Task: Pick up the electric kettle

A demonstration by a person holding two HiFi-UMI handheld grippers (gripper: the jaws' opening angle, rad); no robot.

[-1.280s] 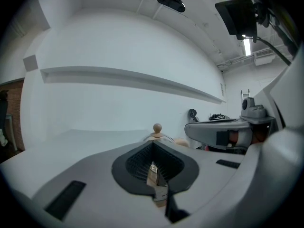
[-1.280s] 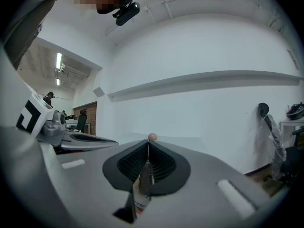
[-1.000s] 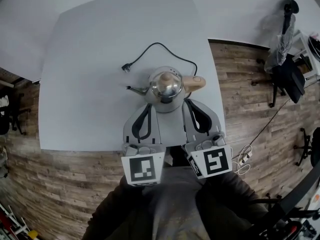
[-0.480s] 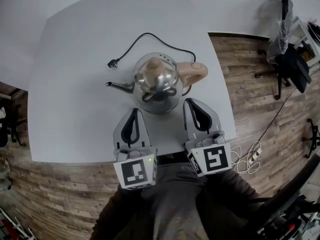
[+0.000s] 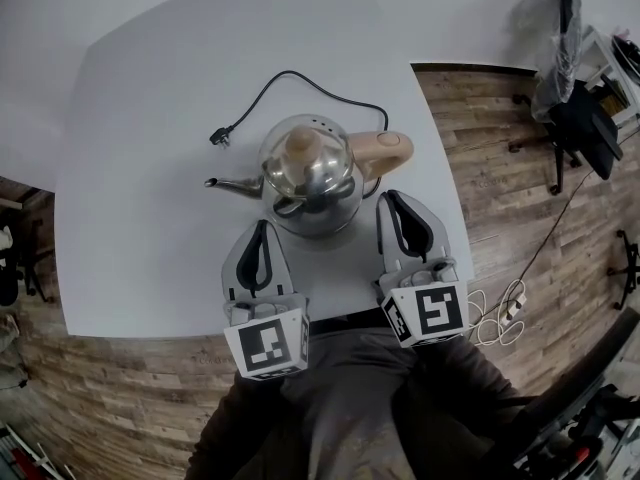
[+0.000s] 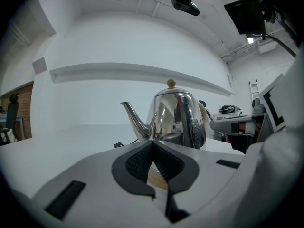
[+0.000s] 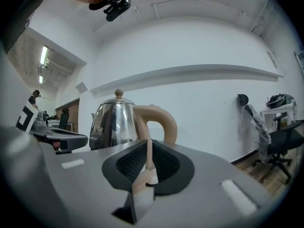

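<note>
white bench [image 5: 150, 168], wood floor [image 5: 500, 218] beyond. kettle [image 5: 305, 173] stood near the front edge, handle [image 5: 380, 151] rightward. left claw [image 5: 262, 228] and right claw [image 5: 392, 198] both pinched closed, empty, just short of it. risk: unopened, they'd shove it; cord [image 5: 290, 76] could snag.

The kettle [image 5: 308, 173] stands on the counter [image 5: 150, 198] near its front edge, spout left, handle right. Its cord [image 5: 285, 73] loops behind it; the plug [image 5: 218, 136] lies back-left.

Shiny silver kettle [image 5: 305, 180], beige handle [image 5: 382, 150]
</note>
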